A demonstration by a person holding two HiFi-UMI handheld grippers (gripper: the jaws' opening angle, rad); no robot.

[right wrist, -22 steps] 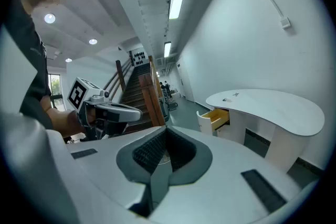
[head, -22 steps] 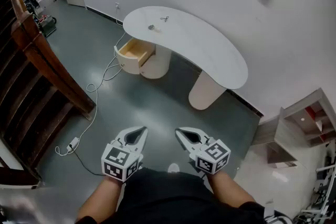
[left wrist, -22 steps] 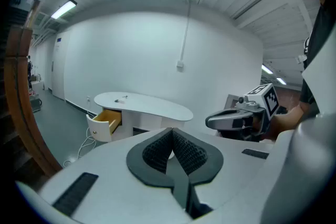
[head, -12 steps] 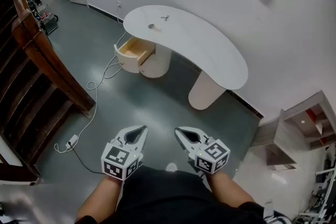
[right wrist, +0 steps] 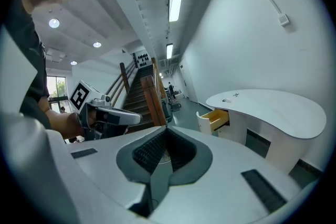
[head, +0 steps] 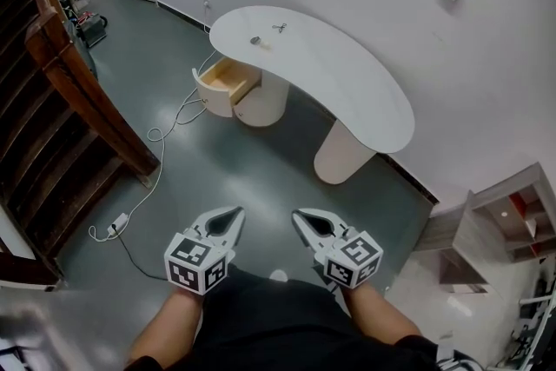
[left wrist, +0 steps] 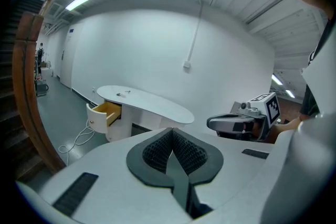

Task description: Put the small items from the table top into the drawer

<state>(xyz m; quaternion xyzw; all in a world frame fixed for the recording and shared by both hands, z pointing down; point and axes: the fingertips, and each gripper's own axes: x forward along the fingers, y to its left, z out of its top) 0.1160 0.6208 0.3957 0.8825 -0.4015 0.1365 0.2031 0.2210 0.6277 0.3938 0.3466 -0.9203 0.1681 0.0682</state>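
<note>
Both grippers low, close to the torso, well short of the table.
L gripper (head: 234, 215): jaws closed, nothing btwn.
R gripper (head: 298, 217): same, closed & empty.
White kidney-shaped table (head: 347, 82) stands far ahead by the wall.
On its far end: small round metallic item (head: 255, 40) and small thin metallic item (head: 279, 28), near each other, not touching; too small to ID.
Open white drawer w/ wood interior (head: 228, 81) sticks out under that end.
Brown wooden stair rail (head: 78, 78) to the left.
</note>
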